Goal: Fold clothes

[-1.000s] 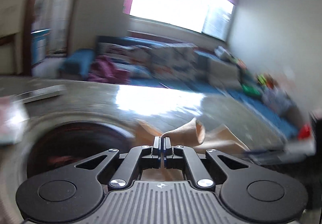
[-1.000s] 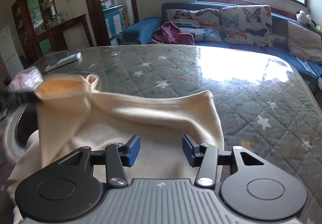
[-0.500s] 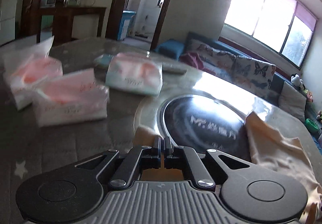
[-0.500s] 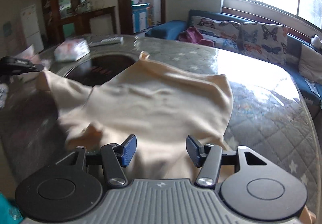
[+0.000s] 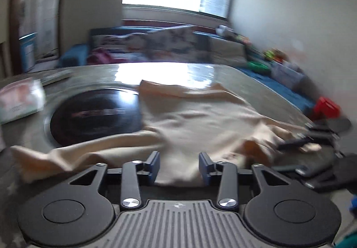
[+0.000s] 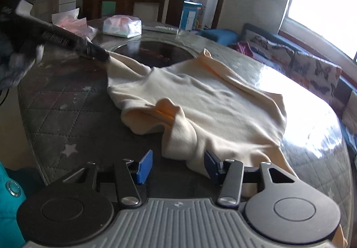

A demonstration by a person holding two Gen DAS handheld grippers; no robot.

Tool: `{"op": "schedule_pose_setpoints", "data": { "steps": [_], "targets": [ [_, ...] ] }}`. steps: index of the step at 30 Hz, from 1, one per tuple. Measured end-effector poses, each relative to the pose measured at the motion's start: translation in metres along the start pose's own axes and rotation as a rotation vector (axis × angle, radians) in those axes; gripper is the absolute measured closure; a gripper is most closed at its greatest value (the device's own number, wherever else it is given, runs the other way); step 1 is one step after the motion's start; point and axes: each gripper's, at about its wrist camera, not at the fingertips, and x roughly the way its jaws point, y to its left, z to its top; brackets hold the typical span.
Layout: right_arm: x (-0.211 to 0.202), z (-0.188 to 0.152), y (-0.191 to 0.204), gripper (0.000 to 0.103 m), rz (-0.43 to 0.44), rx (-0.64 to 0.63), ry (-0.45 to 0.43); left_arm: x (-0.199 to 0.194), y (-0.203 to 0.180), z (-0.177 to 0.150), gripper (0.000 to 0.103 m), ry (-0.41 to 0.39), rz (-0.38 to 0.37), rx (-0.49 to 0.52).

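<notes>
Table (image 6: 67, 101): round, quilted star-pattern cover under a glossy sheet, with a dark round inset plate (image 6: 156, 53) toward its middle. It carries everything listed below.

Garment (image 6: 212, 105): cream knit, spread mostly flat across the table, one edge lapping onto the dark plate. Your right-wrist view shows its long axis running from the near hem away toward the window side. A rumpled fold (image 6: 160, 114) sits on the side facing you, and a sleeve-like tail trails out toward your left hand's tool.

Right gripper (image 6: 178, 166): fingers stand wide apart, holding nothing. The nearest lobe of cloth lies just ahead of them and slightly toward the right finger, which touches or nearly touches it. This looks the nearer tool to the hem, so a short push forward should bring cloth between the pads.

Left gripper (image 5: 179, 165): fingers also wide, empty, with cloth lying directly ahead between them. The view is motion-blurred, so contact cannot be judged.

Tissue packs (image 6: 122, 25): soft plastic, well beyond the plate, clear of the garment.
</notes>
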Motion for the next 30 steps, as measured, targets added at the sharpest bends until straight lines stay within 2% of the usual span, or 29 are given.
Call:
{"op": "schedule_pose_setpoints", "data": {
  "steps": [3,5,7,11,14,16,17,18,19,20,22,28,30],
  "targets": [
    [0.002,0.002,0.000,0.062,-0.031,0.030,-0.002,0.019,-0.017,-0.003,0.060,0.076,-0.038,0.000],
    [0.001,0.003,-0.006,0.066,-0.044,0.094,-0.005,0.028,-0.023,-0.004,0.060,0.120,-0.049,-0.030],
    [0.000,0.003,-0.006,0.069,-0.054,0.103,-0.010,0.036,-0.027,-0.006,0.060,0.161,-0.060,-0.059],
    [-0.001,0.003,0.000,0.074,-0.065,0.084,-0.017,0.041,-0.030,-0.004,0.060,0.186,-0.074,-0.118],
    [0.001,0.004,0.005,0.077,-0.078,0.069,-0.025,0.051,-0.028,-0.003,0.060,0.212,-0.056,-0.194],
    [0.004,0.005,0.007,0.081,-0.097,0.063,-0.029,0.056,-0.027,-0.002,0.063,0.227,-0.044,-0.240],
    [0.005,0.005,0.007,0.086,-0.099,0.068,-0.029,0.056,-0.027,-0.001,0.063,0.225,-0.039,-0.251],
    [0.006,0.005,0.006,0.088,-0.098,0.075,-0.026,0.056,-0.026,0.000,0.074,0.225,-0.035,-0.259],
    [0.007,0.005,0.005,0.092,-0.097,0.078,-0.024,0.057,-0.026,0.000,0.088,0.230,-0.037,-0.260],
    [0.006,0.004,0.005,0.097,-0.099,0.077,-0.024,0.057,-0.026,0.001,0.091,0.236,-0.046,-0.258],
    [0.003,0.005,0.005,0.098,-0.100,0.063,-0.027,0.052,-0.025,0.004,0.096,0.238,-0.074,-0.239],
    [-0.031,0.016,-0.003,0.099,-0.062,0.022,-0.049,0.026,-0.013,0.018,0.097,0.237,-0.184,-0.170],
    [-0.033,0.013,-0.002,0.099,-0.026,0.022,-0.026,0.026,-0.013,0.013,0.097,0.267,-0.184,-0.130]
  ]
}}
